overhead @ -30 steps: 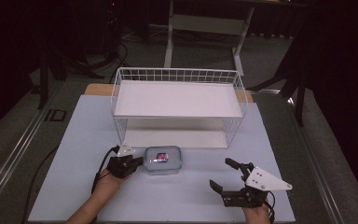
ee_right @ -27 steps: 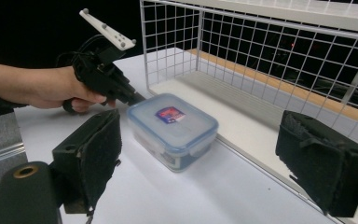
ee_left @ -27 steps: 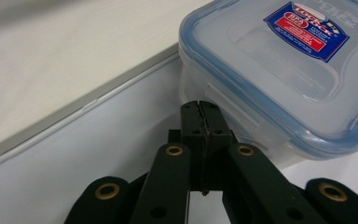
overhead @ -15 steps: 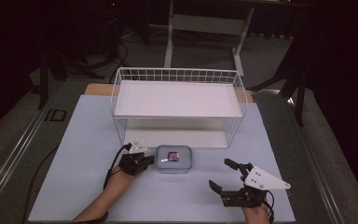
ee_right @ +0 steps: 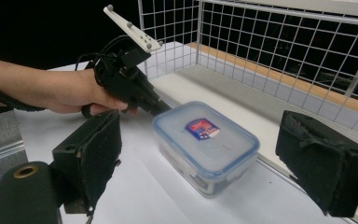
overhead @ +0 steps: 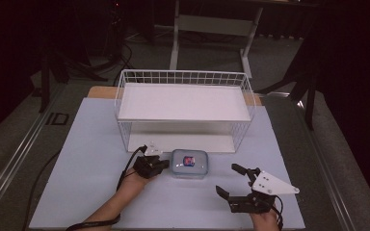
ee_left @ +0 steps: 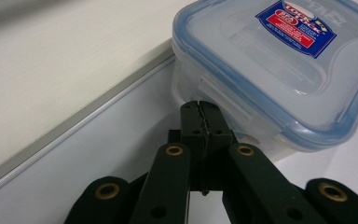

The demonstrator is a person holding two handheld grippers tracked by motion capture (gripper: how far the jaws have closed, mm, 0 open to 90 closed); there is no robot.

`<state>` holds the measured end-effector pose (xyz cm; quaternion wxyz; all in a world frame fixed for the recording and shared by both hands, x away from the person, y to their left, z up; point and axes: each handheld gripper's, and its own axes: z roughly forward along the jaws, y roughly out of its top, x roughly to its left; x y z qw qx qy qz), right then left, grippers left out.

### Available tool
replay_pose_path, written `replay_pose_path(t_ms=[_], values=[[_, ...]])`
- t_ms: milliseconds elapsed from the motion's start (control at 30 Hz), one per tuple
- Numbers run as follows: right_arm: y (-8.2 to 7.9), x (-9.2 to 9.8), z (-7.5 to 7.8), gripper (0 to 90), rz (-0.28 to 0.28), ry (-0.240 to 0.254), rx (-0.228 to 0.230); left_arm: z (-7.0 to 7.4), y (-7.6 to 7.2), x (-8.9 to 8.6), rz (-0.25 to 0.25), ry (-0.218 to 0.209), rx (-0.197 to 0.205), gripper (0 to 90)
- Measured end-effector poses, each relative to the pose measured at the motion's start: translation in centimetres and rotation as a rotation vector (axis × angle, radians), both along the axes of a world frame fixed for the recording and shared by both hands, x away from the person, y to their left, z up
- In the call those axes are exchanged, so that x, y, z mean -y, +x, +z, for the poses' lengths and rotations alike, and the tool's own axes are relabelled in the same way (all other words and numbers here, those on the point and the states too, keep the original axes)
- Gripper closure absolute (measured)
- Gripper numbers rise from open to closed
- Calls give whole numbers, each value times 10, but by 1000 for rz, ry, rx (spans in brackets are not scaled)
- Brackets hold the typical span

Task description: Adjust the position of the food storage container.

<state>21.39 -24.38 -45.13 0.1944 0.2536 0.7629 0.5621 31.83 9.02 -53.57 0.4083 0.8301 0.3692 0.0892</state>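
The left tongs [overhead: 163,164], closed on nothing, touch the lidded food container [overhead: 189,163] at its nine-o'clock end; the right tongs [overhead: 232,179] gape at four o'clock.

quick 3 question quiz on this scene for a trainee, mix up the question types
1. True or false: the left gripper has its jaws shut, tips against the side of the container.
2. Multiple choice: the container sits (a) on the top shelf of the wire rack, (b) on the table in front of the rack, (c) between the right gripper's pads.
3. Fill in: the right gripper has its jaws ____ and holds nothing.

Key
1. True: the left gripper view shows the closed tips meeting the container's side latch.
2. b
3. open
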Motion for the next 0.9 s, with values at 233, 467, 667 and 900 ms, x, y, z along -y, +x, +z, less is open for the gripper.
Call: replay_pose_path(t_ms=[233,467,667,900], values=[[0,1,0,142,-4,0,-1,7,-10,-13,-24,-54,12,889],[-1,-2,-1,141,-1,-7,-6,26,-33,-33,-54,-161,30,692],[-1,-8,-4,136,-2,-31,-12,40,-52,-35,-101,-175,32,279],[3,-13,-5,138,-5,-72,-14,56,-61,-35,-129,-227,28,31]])
